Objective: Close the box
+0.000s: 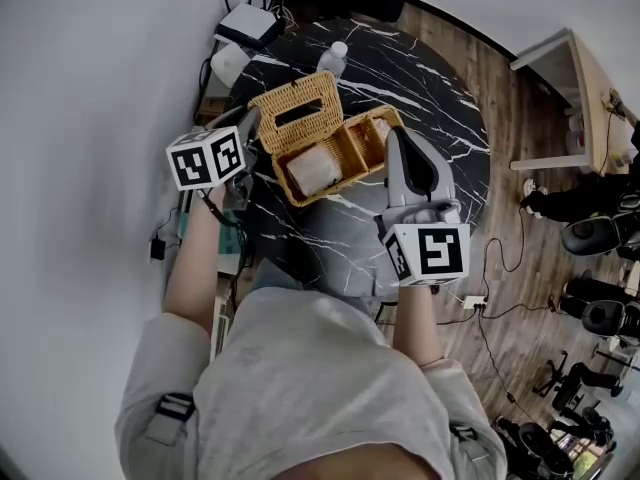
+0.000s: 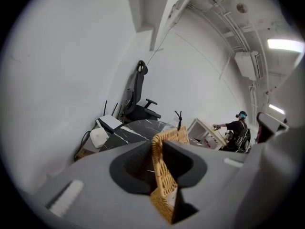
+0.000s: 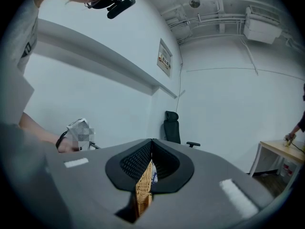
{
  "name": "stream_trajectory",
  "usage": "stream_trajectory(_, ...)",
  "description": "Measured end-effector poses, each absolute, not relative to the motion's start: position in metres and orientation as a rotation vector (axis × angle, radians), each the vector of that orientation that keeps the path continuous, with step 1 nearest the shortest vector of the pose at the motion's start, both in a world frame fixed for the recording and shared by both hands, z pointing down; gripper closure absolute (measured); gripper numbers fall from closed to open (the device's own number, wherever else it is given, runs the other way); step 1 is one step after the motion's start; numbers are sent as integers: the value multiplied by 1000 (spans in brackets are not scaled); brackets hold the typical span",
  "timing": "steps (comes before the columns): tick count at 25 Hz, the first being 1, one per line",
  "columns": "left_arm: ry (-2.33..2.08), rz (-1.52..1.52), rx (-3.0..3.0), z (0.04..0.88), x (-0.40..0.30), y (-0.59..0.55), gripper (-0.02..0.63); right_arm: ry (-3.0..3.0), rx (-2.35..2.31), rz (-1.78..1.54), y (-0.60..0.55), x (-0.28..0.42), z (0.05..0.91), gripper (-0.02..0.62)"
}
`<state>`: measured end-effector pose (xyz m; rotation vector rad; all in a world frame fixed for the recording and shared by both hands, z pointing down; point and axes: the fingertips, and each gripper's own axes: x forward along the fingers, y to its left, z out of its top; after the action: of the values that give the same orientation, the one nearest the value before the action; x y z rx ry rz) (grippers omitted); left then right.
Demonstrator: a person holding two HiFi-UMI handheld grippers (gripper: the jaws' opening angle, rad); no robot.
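An open wicker box [image 1: 352, 154] stands on the round black marble table [image 1: 435, 118], with a white packet [image 1: 312, 171] inside. Its lid [image 1: 296, 111] stands tilted up at the far left side. My left gripper [image 1: 250, 130] is at the lid's left edge; in the left gripper view the woven lid edge [image 2: 164, 175] runs between the jaws of the left gripper [image 2: 161, 163] and both pads press on it. My right gripper [image 1: 390, 145] is at the box's right wall. The right gripper view shows that gripper [image 3: 151, 144] shut on the woven wall [image 3: 143, 187].
A clear plastic bottle [image 1: 333, 58] stands just behind the box. A white router [image 1: 248, 25] and a white device [image 1: 230, 63] sit at the table's far left edge. An office chair [image 2: 138, 106] stands by the wall. A wooden desk [image 1: 560, 98] is to the right.
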<state>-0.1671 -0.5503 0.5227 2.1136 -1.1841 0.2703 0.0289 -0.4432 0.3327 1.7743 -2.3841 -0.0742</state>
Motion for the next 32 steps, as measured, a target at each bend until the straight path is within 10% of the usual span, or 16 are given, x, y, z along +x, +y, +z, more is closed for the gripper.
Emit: stream_trajectory(32, -1313, 365, 2198, 495, -121, -418, 449, -2510, 1723, -104, -344, 71, 316, 592)
